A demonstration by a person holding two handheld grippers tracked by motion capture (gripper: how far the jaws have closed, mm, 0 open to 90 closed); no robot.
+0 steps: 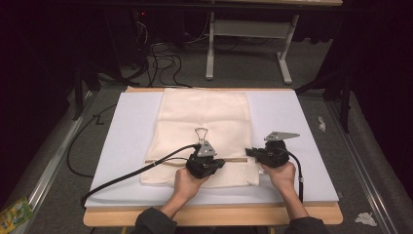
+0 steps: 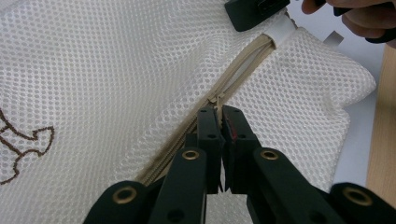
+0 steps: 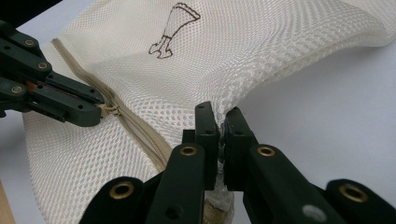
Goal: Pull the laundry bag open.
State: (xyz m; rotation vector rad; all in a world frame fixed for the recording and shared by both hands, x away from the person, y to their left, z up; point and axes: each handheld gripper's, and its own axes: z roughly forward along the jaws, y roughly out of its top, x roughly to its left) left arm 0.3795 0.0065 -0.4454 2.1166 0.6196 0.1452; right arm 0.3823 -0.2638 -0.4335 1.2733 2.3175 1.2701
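Cream mesh bag point(image 1: 204, 131) flat on the white board point(image 1: 126, 146), centre of the high view, printed figure mid-cloth, zipper point(image 1: 170, 161) running left to right across the lower part. Left gripper point(image 1: 205, 163) low centre of that view, over the zipper; right gripper point(image 1: 253, 153) just right of it, at the bag's right edge.

In the left gripper view, jaws together, clamped on the small zipper pull point(image 2: 218, 100) at mid-frame; zipper point(image 2: 233, 70) slanting from lower left to upper right; right gripper's jaw tip point(image 2: 254, 11) at the top edge, on the bag's corner by the white tab point(image 2: 283, 31).

In the right gripper view, right gripper point(image 3: 221, 122) pinched shut on the mesh edge, cloth lifted into a ridge toward upper right. Left gripper point(image 3: 95, 112) at left of frame, gripping the pull point(image 3: 112, 110).
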